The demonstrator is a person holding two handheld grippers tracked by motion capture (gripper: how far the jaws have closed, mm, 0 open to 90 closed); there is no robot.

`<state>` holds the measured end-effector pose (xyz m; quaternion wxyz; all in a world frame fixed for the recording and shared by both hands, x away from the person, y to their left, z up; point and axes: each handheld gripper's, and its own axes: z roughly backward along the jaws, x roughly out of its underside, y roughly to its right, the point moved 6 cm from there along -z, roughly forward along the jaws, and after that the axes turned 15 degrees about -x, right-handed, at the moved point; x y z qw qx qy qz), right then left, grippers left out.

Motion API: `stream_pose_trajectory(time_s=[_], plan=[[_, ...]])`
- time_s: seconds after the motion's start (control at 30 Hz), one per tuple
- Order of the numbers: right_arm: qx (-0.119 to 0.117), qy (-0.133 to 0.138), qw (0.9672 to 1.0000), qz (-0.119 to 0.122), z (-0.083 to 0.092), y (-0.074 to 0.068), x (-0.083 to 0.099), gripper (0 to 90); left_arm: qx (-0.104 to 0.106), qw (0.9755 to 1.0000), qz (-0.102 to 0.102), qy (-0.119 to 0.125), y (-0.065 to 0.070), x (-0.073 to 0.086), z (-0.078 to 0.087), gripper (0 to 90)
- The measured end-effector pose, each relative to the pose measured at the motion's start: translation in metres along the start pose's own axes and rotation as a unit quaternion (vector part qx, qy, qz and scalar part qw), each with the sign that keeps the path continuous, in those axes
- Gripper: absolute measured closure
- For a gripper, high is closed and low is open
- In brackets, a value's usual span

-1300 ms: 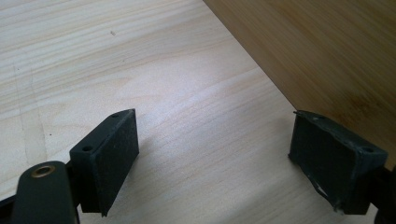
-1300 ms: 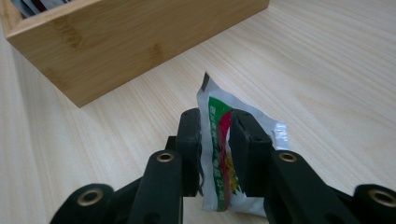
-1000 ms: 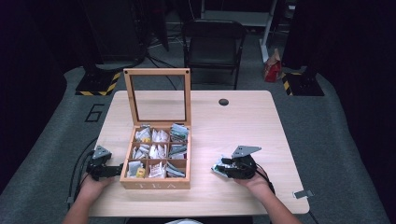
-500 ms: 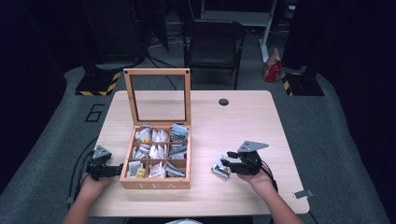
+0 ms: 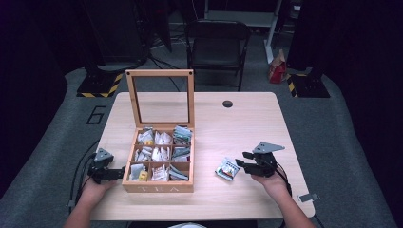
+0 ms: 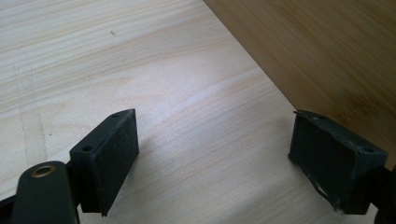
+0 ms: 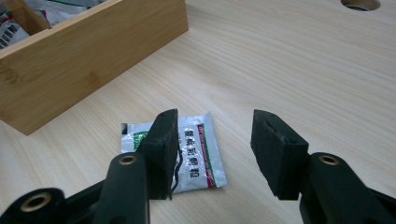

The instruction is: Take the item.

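- a dim room with grey carpet, a black folding chair (image 5: 216, 40) behind a pale wooden table (image 5: 247, 123) that has a round cable hole (image 5: 227, 103) near its far edge.
- a wooden tea box (image 5: 159, 159) sits left of centre on the table, its glass-paned lid (image 5: 160, 97) standing upright; its compartments are stuffed with sachets, and "tea" is marked on the front wall.
- one silver tea sachet (image 5: 227, 168) lies flat on the bare table, to the right of the box and apart from it; in the right gripper view it shows green and red print with dark lettering.
- the right gripper (image 5: 241, 159) rests low just beside that sachet, jaws spread apart and gripping nothing; in its own view the sachet lies partly behind one jaw.
- the left gripper (image 5: 119, 171) sits at the box's left front corner, jaws spread wide and empty; in its own view one jaw is right next to the box's side wall, though i cannot tell whether it touches.
- a hand holds each gripper, forearms coming in from the near edge.
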<state>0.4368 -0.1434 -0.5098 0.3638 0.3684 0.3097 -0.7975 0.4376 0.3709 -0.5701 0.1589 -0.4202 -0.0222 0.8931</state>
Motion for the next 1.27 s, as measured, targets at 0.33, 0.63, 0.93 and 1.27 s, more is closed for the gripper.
stream_pose_trajectory(time_s=[0.33,0.63,0.93,1.27], plan=[[0.027,0.006,0.9995,-0.016,0.003,0.012,0.01,49.5,0.0,1.0,0.0,0.0,0.0,0.0,0.0,15.3],[0.036,0.004,0.9987,-0.036,0.003,0.018,0.019,49.2,0.0,1.0,0.0,0.0,0.0,0.0,0.0,15.3],[0.043,-0.005,0.9978,-0.049,0.003,0.022,0.026,49.1,0.0,1.0,0.0,0.0,0.0,0.0,0.0,15.3],[0.053,-0.017,0.9974,-0.046,-0.001,0.023,0.028,49.1,0.0,1.0,0.001,0.0,0.0,0.0,0.0,15.3]])
